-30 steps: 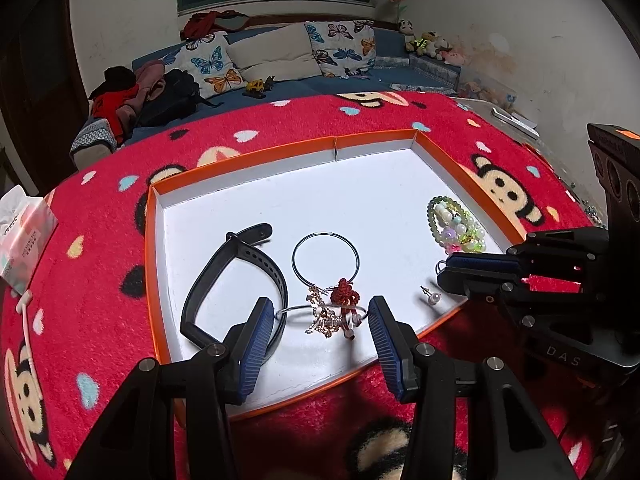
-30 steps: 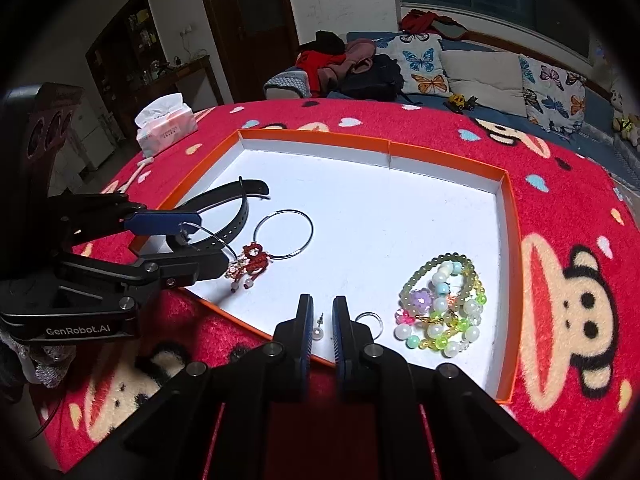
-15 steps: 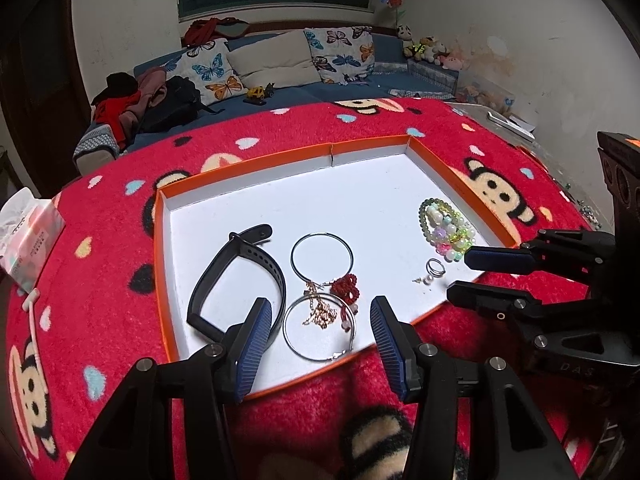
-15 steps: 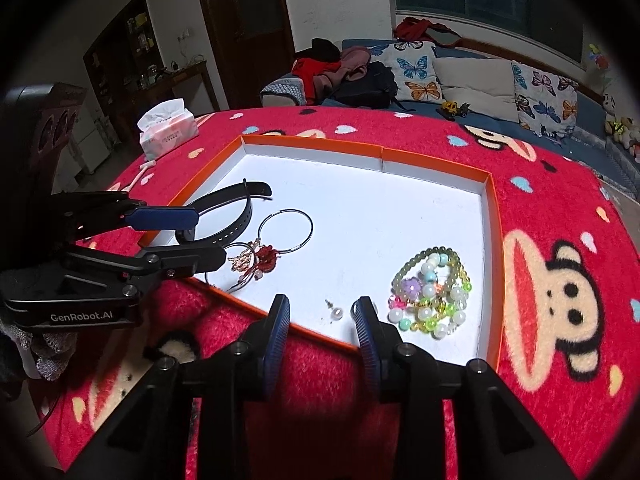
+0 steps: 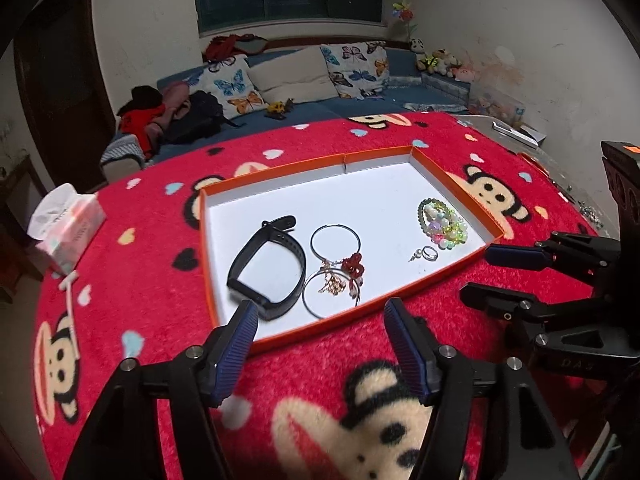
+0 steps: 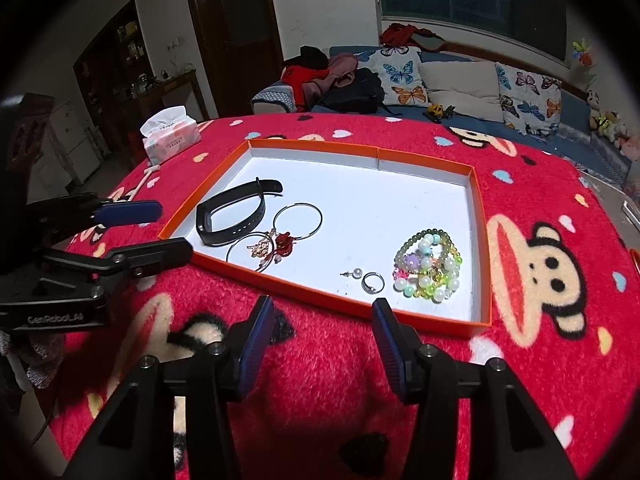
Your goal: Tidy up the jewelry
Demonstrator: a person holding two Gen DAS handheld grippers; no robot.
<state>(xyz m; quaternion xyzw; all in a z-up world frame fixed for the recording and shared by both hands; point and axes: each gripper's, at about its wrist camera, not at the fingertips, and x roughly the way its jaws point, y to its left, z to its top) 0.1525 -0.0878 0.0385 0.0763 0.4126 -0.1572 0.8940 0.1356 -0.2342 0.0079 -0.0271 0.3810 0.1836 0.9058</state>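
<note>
Both grippers, left gripper (image 5: 318,330) and right gripper (image 6: 322,330), hover with jaws opening on nothing. Ahead of their fingertips the orange tray (image 6: 320,294) holds the tangled hoop earrings (image 6: 276,240), pearl stud (image 6: 357,273) and ring (image 6: 373,282); grabbing one hoop could drag the other along.

Black band (image 5: 267,271), hoops (image 5: 335,265), ring (image 6: 373,282), beads (image 6: 429,265) lie in tray (image 6: 478,216).

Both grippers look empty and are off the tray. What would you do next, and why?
Probably bring the left gripper, jaws opening and empty, down over the hoop earrings. They lie tangled against the black watch band, while the beads, ring and pearl stud sit apart.
</note>
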